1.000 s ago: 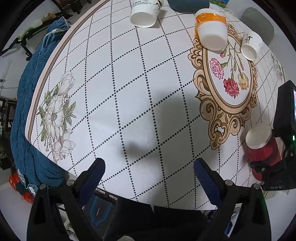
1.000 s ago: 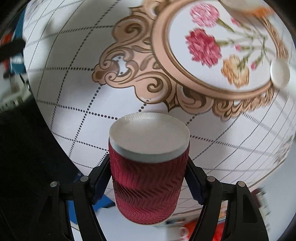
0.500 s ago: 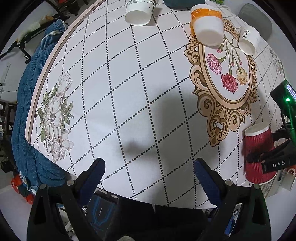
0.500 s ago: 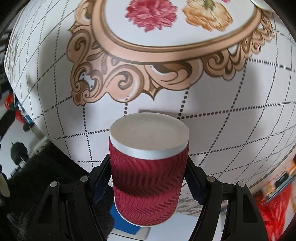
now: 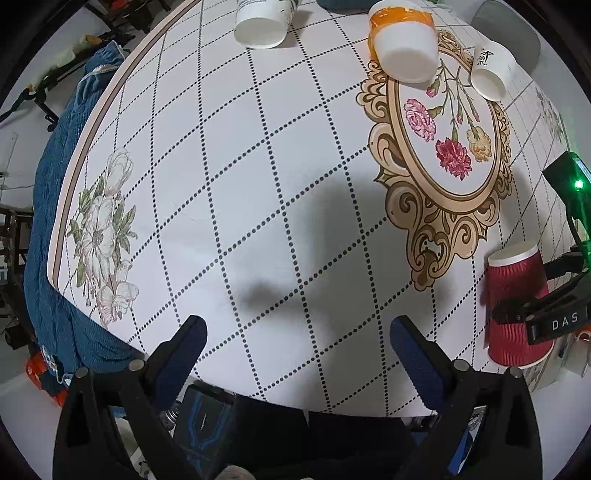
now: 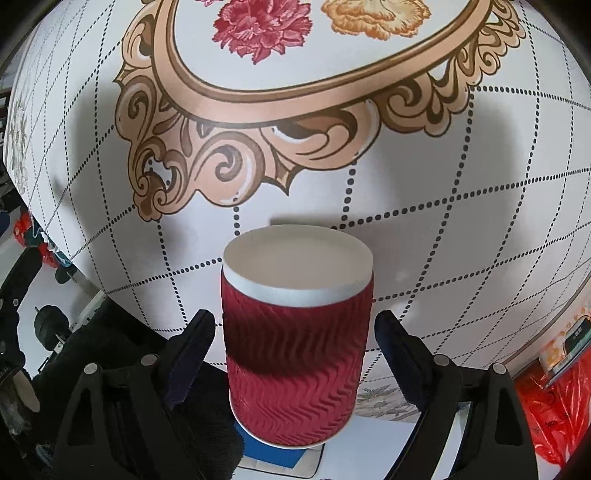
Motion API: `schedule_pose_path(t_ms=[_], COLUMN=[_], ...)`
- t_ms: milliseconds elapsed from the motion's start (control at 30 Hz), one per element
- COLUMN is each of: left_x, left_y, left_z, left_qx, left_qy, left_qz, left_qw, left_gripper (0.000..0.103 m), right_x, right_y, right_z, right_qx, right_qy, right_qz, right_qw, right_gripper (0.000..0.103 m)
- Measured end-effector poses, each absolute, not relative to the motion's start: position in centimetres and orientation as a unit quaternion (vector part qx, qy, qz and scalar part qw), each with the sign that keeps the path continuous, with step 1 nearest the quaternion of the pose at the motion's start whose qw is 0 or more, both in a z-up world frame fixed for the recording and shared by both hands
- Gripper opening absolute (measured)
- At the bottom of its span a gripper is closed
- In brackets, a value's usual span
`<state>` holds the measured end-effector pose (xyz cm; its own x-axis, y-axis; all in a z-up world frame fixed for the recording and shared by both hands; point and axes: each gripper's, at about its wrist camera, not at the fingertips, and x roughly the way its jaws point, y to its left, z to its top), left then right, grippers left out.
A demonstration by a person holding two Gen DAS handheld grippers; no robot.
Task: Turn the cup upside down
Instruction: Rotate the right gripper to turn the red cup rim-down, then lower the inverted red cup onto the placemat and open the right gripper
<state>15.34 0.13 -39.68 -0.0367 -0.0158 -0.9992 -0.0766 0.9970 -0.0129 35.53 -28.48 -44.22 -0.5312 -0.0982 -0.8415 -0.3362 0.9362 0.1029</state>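
Observation:
A red ribbed paper cup (image 6: 295, 339) stands upside down, white bottom up, on the patterned tablecloth near the table's front right edge; it also shows in the left wrist view (image 5: 517, 306). My right gripper (image 6: 295, 332) is open, its fingers on either side of the cup with a gap on both sides. In the left wrist view the right gripper's black body (image 5: 554, 317) sits beside the cup. My left gripper (image 5: 299, 347) is open and empty above the front edge of the table.
At the far side stand a white cup (image 5: 264, 18), an orange-and-white cup (image 5: 404, 40) and a small white paper cup (image 5: 489, 70), all upside down. A blue cloth (image 5: 51, 229) hangs at the left table edge. The tablecloth (image 5: 258, 184) has an ornate floral medallion (image 5: 447, 147).
The right gripper has lowered the red cup onto the table near the front edge and opened its jaws off it. The left gripper has barely moved.

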Motion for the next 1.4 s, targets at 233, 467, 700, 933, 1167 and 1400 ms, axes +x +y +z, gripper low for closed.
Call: schedule_pose_path(t_ms=[233,467,700,933,1167,1400], left_x=[16.3,17.5,18.2,19.2,20.3,21.9], left_y=[-1.5,-1.9,-2.9,-3.5,-4.0,-4.5], left_z=[-40.1,-40.5,-40.0,-39.5,-39.5,-39.7], left_qx=[-0.017,-0.011,-0.004,0.001,-0.004,0.002], left_qy=[0.719,0.721,0.721,0.721,0.725,0.726], left_qz=[0.019,0.017,0.014,0.012,0.009,0.013], left_qw=[0.695,0.692,0.693,0.693,0.689,0.687], left_gripper=[0.102,0.102,0.102,0.102,0.102,0.102], right_x=[34.1,33.3,32.8,32.0,32.6,32.7], right_y=[-25.8,-25.5,-26.6,-27.5,-28.7,-29.0], right_z=[-44.8,-44.6,-42.3,-38.6,-35.2,-33.5], right_qx=[-0.128,-0.121,-0.082,-0.058,-0.017,-0.023], right_qy=[0.858,0.847,0.827,0.772,0.671,0.534], right_qz=[0.117,0.127,0.130,0.123,0.088,0.053], right_qw=[0.484,0.502,0.541,0.621,0.736,0.843], right_gripper=[0.081,0.075,0.075,0.075,0.075,0.075])
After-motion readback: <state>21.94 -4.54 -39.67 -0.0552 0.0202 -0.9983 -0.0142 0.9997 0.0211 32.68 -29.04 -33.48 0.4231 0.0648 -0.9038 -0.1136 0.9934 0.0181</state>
